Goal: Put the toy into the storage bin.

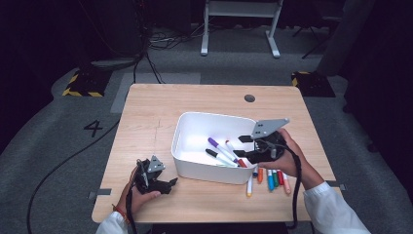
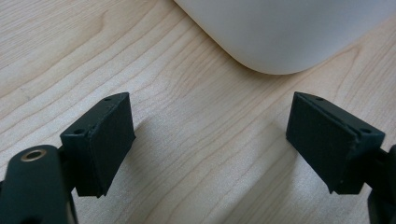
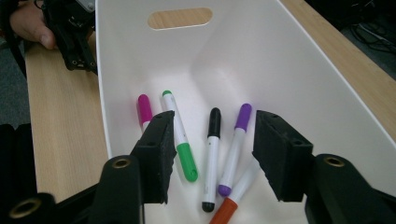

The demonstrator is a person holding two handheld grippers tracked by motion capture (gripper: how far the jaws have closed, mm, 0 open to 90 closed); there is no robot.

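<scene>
Five markers [image 3: 212, 154] lie in the white bin [image 1: 195, 168]; we judge loading underway. Right gripper [image 3: 212, 156] released above them, left gripper [image 2: 210, 140] released beside bin. Next: fetch worktop markers [image 1: 272, 179].

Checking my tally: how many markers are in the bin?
5, side by side on the bin floor: pink, green, black, purple, orange. Tongs may hide more.

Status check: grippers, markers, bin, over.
Left gripper open, idle on table beside bin. Right gripper open above binned markers. Five more markers outside. Nothing blocking.
</scene>
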